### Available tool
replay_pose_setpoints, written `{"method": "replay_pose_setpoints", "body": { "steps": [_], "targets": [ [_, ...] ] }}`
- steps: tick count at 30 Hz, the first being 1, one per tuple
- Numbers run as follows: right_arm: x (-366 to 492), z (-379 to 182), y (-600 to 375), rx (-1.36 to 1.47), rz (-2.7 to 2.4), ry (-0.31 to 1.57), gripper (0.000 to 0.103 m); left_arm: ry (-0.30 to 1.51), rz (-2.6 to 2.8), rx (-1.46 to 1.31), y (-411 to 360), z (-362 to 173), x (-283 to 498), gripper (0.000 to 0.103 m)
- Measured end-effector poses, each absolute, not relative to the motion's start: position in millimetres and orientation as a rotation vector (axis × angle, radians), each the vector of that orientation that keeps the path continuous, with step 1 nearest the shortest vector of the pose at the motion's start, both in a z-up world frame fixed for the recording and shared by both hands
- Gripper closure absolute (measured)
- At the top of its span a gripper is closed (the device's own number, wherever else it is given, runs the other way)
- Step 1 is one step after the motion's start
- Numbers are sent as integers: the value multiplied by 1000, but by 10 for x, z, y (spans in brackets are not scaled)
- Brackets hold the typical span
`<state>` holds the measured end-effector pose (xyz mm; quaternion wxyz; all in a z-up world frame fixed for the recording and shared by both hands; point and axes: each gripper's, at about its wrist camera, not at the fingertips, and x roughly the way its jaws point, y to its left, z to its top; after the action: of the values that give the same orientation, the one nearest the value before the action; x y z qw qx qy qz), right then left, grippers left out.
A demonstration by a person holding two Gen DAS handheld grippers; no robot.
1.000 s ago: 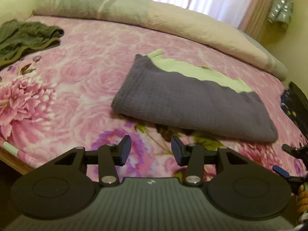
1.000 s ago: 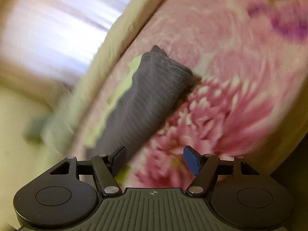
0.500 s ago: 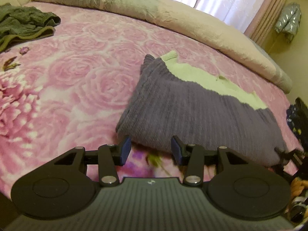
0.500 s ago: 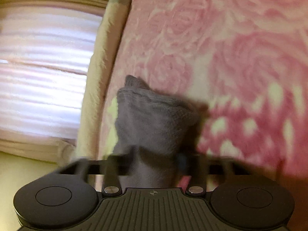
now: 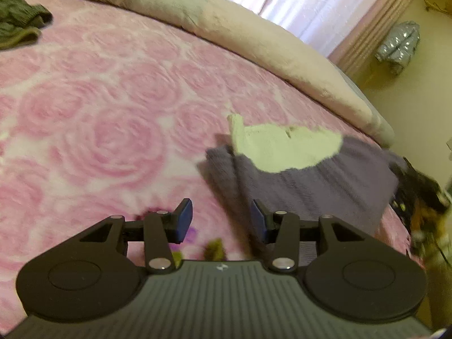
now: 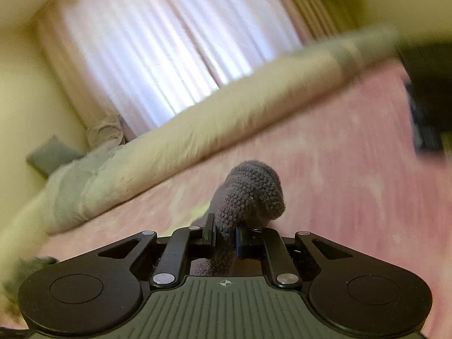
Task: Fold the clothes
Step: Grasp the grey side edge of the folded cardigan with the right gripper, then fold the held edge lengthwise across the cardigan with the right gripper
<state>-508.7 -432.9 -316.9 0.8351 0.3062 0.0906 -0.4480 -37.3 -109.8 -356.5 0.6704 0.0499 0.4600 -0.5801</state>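
Two grippers over a bed with a pink rose-print blanket (image 5: 107,90). Right gripper (image 6: 224,236) fingers have just been closing and now pinch a bunched fold of the grey-purple knitted sweater (image 6: 251,195), lifted above the blanket. Left gripper (image 5: 216,220) fingers spread apart, nothing between them, hovering at the near edge of the same sweater (image 5: 310,186), which lies on the blanket with a pale yellow-green panel (image 5: 282,147) showing. Dark green crumpled garment (image 5: 19,25) lies well apart, far left. Cream rolled duvet (image 5: 226,25) runs along the far edge.

Right gripper (image 6: 224,233) newly clamped on sweater (image 6: 251,192)
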Motion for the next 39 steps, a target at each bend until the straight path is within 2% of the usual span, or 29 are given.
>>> {"method": "replay_pose_setpoints", "body": {
  "steps": [1, 2, 3, 4, 5, 6, 8, 11, 15, 20, 24, 25, 27, 29, 32, 39],
  "targets": [
    [-5057, -3200, -4556, 670, -953, 242, 91, 1043, -1311, 118, -1129, -3592, -400, 62],
    [-5066, -3288, -4790, 762, -977, 292, 85, 1049, -1316, 123, -1159, -3619, -426, 62],
    [-5111, -3413, -4920, 870, -1000, 313, 73, 1055, -1320, 123, -1182, -3643, -444, 62],
    [-5168, -3539, -4958, 970, -1022, 312, 70, 1059, -1321, 114, -1193, -3662, -442, 62],
    [-5219, -3629, -4887, 1018, -1044, 274, 64, 1064, -1318, 105, -1198, -3677, -429, 62],
    [-5279, -3696, -4739, 1027, -1055, 214, 52, 1069, -1309, 100, -1202, -3691, -408, 62],
    [-5368, -3801, -4351, 1073, -1074, 113, 42, 1083, -1288, 102, -1206, -3721, -364, 62],
    [-5425, -3976, -3683, 1239, -1004, -14, 42, 1091, -1272, 113, -1193, -3731, -326, 62],
    [-5135, -4073, -2912, 1377, -817, -6, 42, 1095, -1280, 106, -1118, -3690, -348, 62],
    [-4585, -4292, -2578, 1540, -688, 25, 42, 1110, -1300, 73, -957, -3608, -420, 62],
    [-4160, -4329, -2600, 1496, -683, 61, 42, 1115, -1293, 64, -818, -3566, -436, 62],
    [-4054, -4351, -2601, 1479, -687, 65, 44, 1119, -1285, 62, -789, -3561, -434, 62],
    [-3919, -4385, -2593, 1464, -698, 86, 79, 1124, -1277, 50, -726, -3533, -426, 62],
    [-3912, -4429, -2549, 1505, -683, 87, 86, 1119, -1280, 37, -644, -3475, -424, 62],
    [-4146, -4295, -2498, 1482, -653, 122, 89, 1109, -1289, 34, -531, -3408, -426, 62],
    [-5064, -3802, -2077, 1350, -673, 307, 89, 1160, -1332, 21, -361, -3450, -573, 62]
  ]
}}
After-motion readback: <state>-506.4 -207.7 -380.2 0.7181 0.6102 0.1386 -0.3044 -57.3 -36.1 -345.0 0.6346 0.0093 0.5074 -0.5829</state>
